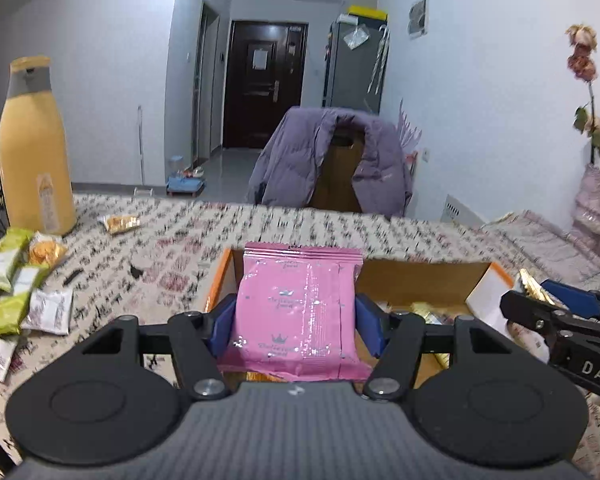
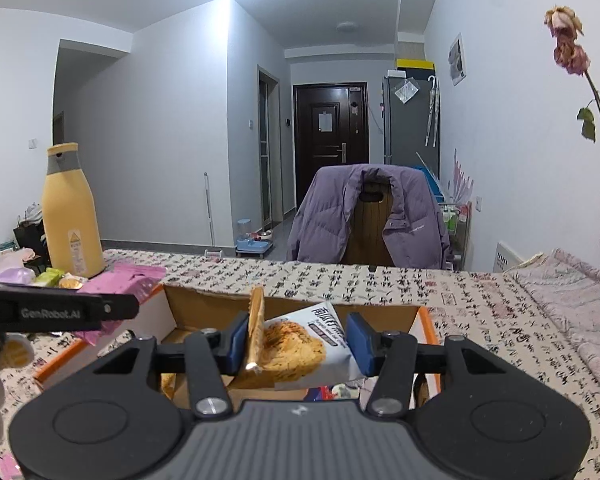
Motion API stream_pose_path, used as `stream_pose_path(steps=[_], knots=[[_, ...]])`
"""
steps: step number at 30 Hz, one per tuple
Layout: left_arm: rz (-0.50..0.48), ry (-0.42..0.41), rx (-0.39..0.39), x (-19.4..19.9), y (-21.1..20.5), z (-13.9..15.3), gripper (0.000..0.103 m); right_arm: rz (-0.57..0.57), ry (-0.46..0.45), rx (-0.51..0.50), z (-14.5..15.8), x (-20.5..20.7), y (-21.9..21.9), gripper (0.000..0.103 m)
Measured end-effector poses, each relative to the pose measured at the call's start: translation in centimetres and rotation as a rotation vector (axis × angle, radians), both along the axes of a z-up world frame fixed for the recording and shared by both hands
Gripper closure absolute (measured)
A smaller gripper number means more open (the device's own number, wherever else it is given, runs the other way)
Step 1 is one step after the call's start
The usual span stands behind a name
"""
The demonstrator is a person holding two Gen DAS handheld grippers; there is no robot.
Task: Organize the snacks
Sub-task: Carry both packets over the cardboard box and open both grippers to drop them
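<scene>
My left tool (image 1: 296, 320) clamps a pink foil packet (image 1: 296, 304); my right tool (image 2: 296, 344) pinches a crisp-printed white snack packet (image 2: 300, 344), both above the open cardboard box (image 2: 204, 304) at lower centre.

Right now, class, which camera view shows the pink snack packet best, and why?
The left wrist view: the pink snack packet fills the centre, face-on, clamped in the left gripper above the cardboard box. The right wrist view shows it only at the left edge, mostly hidden behind the left gripper's black finger.
</scene>
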State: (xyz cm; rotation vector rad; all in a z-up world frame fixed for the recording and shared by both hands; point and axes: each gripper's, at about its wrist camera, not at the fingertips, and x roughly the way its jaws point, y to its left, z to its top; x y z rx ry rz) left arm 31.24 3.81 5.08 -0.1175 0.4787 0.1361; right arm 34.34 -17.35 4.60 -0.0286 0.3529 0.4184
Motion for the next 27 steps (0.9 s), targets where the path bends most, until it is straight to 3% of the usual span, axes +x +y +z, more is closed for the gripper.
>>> stream_pose_path(steps=[11, 13, 14, 18, 19, 27], knots=[[-0.060, 0.065, -0.029, 0.6, 0.5, -2.4, 0.040, 0.016, 0.084, -0.039, -2.3, 0.7, 0.3, 0.053], [-0.057, 0.054, -0.030, 0.3, 0.5, -2.3, 0.036, 0.017, 0.082, -0.032, -2.2, 0.5, 0.2, 0.045], [-0.059, 0.039, -0.027, 0.2, 0.3, -2.1, 0.034, 0.015, 0.078, -0.028, -2.2, 0.4, 0.1, 0.035], [-0.043, -0.032, -0.012, -0.8, 0.0, -1.4, 0.000, 0.008, 0.065, -0.015, -2.0, 0.1, -0.2, 0.004], [-0.032, -0.052, -0.007, -1.1, 0.0, -1.3, 0.000, 0.005, 0.064, -0.012, -2.0, 0.1, -0.3, 0.001], [-0.021, -0.069, -0.020, -1.1, 0.1, -0.6, 0.000, -0.005, 0.063, -0.007, -1.9, 0.2, -0.5, 0.000]])
